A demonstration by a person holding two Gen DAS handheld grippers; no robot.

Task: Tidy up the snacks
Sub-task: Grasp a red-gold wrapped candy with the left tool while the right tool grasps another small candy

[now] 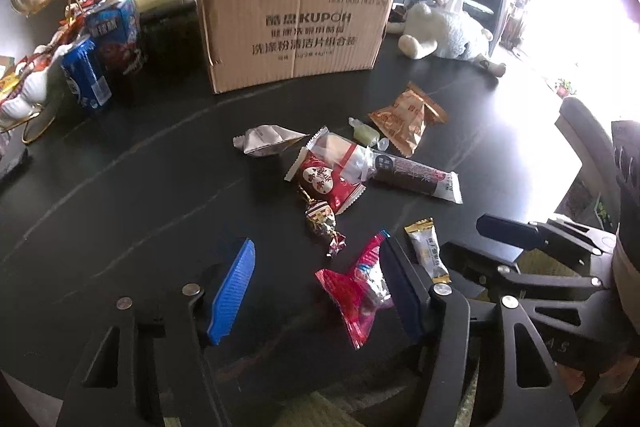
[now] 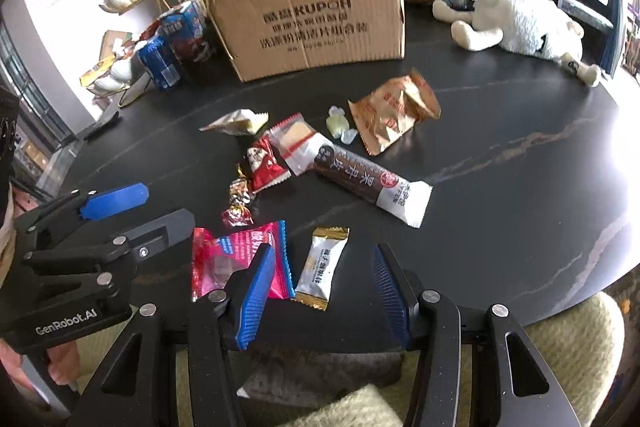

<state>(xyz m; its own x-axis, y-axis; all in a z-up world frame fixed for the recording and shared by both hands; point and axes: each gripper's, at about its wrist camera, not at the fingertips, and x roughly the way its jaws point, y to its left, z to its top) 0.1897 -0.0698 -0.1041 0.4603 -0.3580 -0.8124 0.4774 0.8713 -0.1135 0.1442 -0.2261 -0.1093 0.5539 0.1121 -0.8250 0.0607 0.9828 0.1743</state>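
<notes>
A dark round table [image 1: 120,211] holds a loose scatter of wrapped snacks in front of an open cardboard box [image 1: 294,23] that stands upright at the far side. No snack is visibly inside the box from these angles; its interior is hidden, so how much is already sorted cannot be told. Judging by the pile left on the table, the work looks to be near its start.

The left gripper [image 1: 320,287] hangs low over the near edge of the table, its blue-padded jaws standing apart with nothing pressed between them. A red and pink packet [image 1: 358,291] lies on the table just inside its right finger, not gripped. The right gripper [image 2: 324,291], seen from its own camera, also has its jaws apart and empty; a small white and gold packet [image 2: 322,269] lies on the table between and just beyond its fingertips.

Further out lie a foil-wrapped candy [image 1: 322,223], a red and white packet [image 1: 330,173], a long dark bar with white ends [image 1: 414,175], a pale green candy [image 1: 366,131], an orange-brown pouch [image 1: 406,121] and a silvery crumpled packet [image 1: 266,141]. All of these still wait to be gathered.

To the left of the box stand blue cartons [image 1: 116,31] and a blue can [image 1: 86,77]; to the right lies a white stuffed toy [image 1: 452,31]
</notes>
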